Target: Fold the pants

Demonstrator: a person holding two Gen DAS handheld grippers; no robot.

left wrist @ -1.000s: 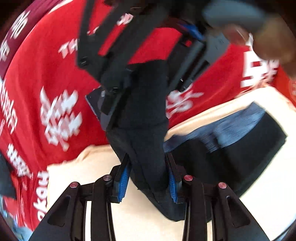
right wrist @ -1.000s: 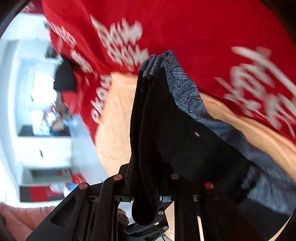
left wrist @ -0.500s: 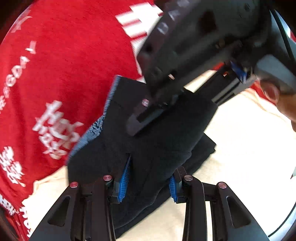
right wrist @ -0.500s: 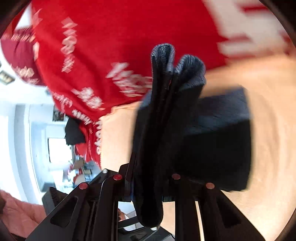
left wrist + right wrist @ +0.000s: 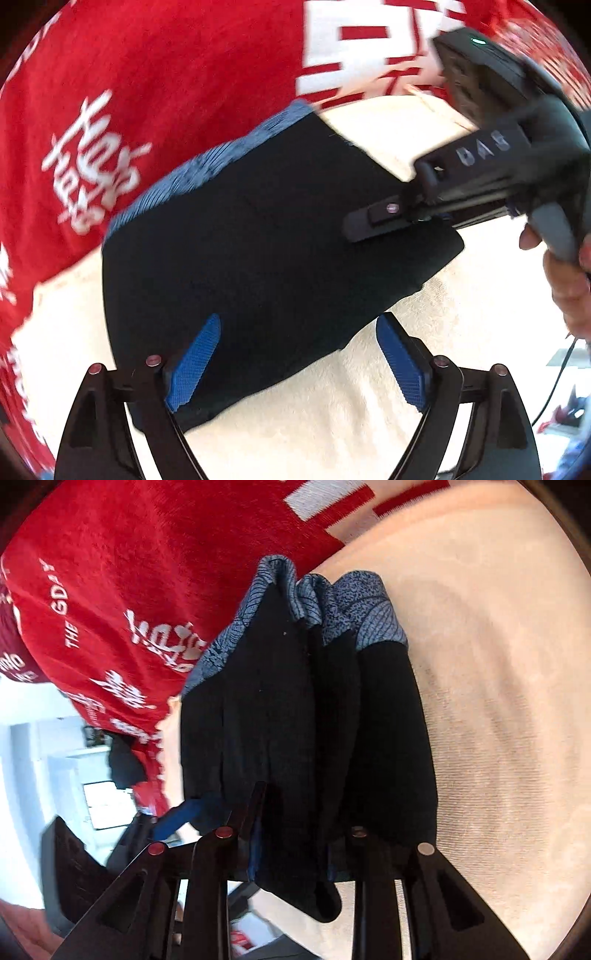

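Pants [image 5: 258,236] folded on cream towel [image 5: 443,325], red cloth [image 5: 166,92] behind

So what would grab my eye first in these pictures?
Probably the folded black pants with their blue patterned waistband, lying on a cream towel. Behind it spreads a bright red cloth with white lettering. The left gripper hangs open over the pants' near edge.

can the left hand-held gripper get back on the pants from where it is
Probably yes: the left hand-held gripper has just opened and straddles the near corner of the folded pants, with nothing between.
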